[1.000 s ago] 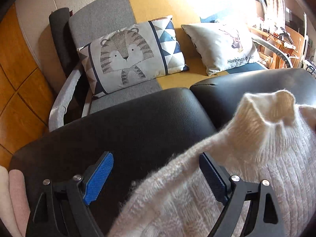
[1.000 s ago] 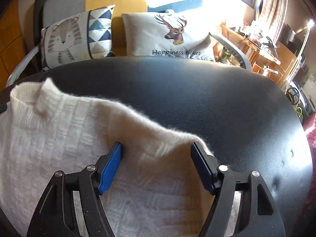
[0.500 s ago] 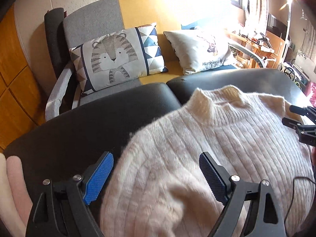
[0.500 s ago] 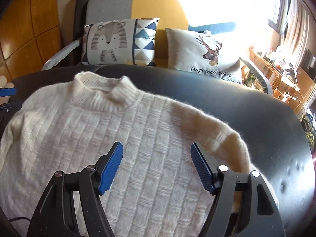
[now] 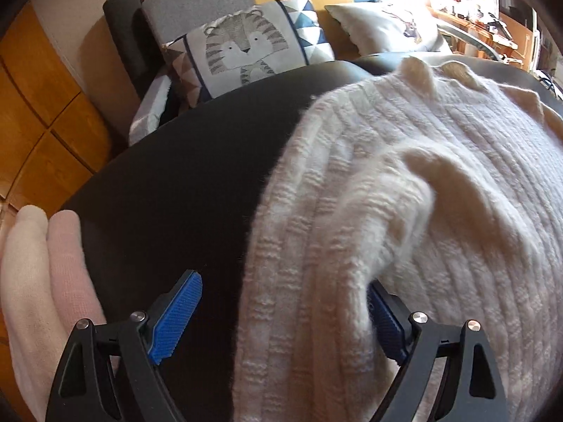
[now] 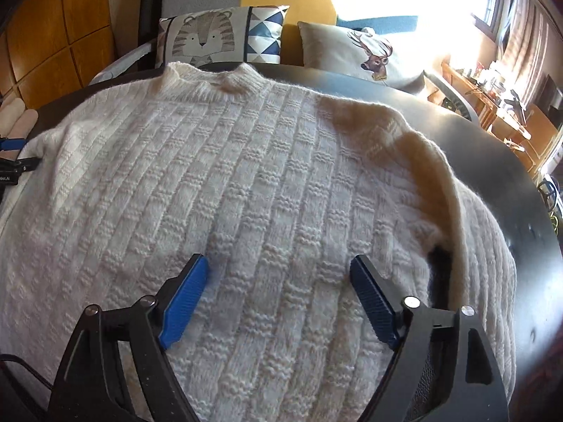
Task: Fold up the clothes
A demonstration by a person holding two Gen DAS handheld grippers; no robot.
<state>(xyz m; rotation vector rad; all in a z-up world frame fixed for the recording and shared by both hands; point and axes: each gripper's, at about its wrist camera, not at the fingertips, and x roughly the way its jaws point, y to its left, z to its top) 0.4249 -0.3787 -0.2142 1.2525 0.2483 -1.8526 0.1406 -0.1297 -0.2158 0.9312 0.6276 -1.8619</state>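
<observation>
A cream-white knit sweater (image 6: 246, 183) with a raised, blocky rib pattern and a short stand-up collar lies spread front-up on the black desk (image 6: 492, 161), collar at the far side toward the cushions. Its body is mostly flat. In the left wrist view one sleeve (image 5: 369, 232) is folded in over the body, forming a raised, fuzzy hump along that edge.

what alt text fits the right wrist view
A white sweater lies spread flat, collar away, on a black table. The right tongs hover above it, jaws opening, nothing gripped. Two cushions sit on a sofa behind.
</observation>
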